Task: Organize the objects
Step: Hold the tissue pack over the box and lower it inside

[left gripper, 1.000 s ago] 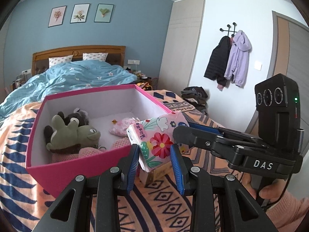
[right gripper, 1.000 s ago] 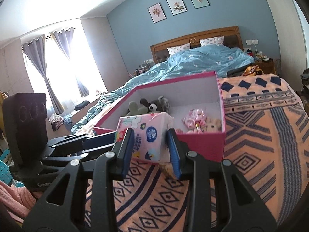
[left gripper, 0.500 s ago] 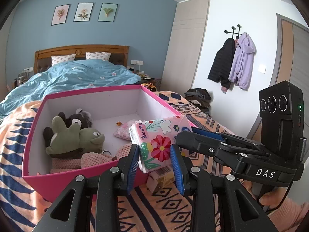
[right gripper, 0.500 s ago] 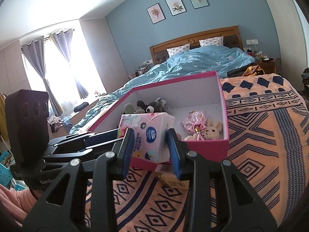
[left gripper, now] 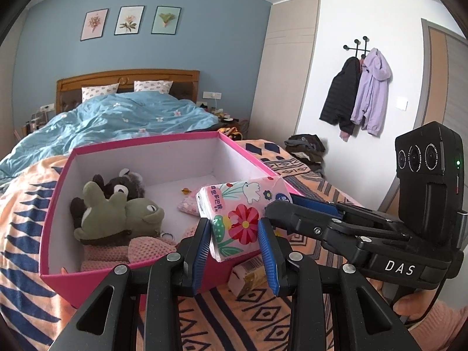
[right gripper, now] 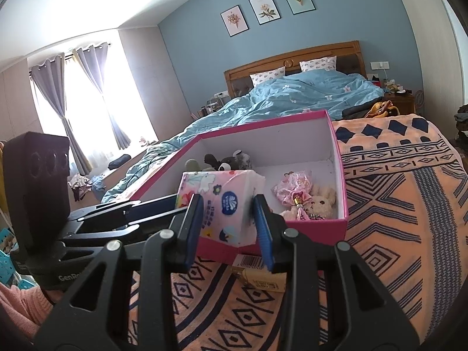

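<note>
A pink floral tissue pack (left gripper: 237,219) (right gripper: 222,207) hangs just above the near rim of the open pink box (left gripper: 146,142) (right gripper: 342,225). Both grippers hold it. My left gripper (left gripper: 235,225) is shut on its lower end, blue pads pressing both sides. My right gripper (right gripper: 228,201) is shut on the other end and reaches in from the right in the left wrist view. Inside the box lie a green frog plush (left gripper: 117,213), a dark plush (left gripper: 117,184), a pink knitted piece (left gripper: 146,248), a pink bow (right gripper: 295,190) and a small bear (right gripper: 321,204).
A small cardboard carton (left gripper: 248,275) (right gripper: 260,275) lies on the patterned orange bedspread (right gripper: 395,234) under the pack, against the box's front wall. A blue duvet (left gripper: 117,117) covers the far half of the bed. Jackets (left gripper: 359,93) hang on the right wall.
Both grippers have lifted the tissue pack a little, up to the box's near rim. The small carton underneath has come into view. Both grips are unchanged.
</note>
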Tool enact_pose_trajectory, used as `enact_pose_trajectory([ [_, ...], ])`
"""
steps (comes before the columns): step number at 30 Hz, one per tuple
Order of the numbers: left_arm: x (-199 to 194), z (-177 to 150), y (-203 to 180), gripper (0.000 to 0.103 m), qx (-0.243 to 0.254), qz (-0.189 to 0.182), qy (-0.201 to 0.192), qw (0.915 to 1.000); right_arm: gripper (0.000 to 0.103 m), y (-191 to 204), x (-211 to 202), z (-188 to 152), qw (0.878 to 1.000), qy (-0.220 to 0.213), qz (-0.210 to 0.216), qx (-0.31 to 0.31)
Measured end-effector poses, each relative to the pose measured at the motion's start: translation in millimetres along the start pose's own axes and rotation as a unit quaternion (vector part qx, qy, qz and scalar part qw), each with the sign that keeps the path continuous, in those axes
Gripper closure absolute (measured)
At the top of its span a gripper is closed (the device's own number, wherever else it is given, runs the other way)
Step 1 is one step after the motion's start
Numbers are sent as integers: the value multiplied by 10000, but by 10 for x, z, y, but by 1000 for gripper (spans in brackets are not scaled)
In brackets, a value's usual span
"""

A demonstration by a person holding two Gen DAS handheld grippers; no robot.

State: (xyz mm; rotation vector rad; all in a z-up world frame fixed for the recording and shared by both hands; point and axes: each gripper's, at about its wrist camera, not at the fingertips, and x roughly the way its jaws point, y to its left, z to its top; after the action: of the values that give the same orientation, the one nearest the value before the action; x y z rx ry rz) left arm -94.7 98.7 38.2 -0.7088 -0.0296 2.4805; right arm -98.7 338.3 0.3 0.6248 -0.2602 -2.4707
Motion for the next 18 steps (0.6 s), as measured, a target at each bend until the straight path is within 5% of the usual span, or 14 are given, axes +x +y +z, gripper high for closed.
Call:
enact_pose_trajectory([
  [18, 22, 87, 34, 70, 8, 81, -9, 10000, 65, 2, 4, 81, 10000, -3, -77, -15],
])
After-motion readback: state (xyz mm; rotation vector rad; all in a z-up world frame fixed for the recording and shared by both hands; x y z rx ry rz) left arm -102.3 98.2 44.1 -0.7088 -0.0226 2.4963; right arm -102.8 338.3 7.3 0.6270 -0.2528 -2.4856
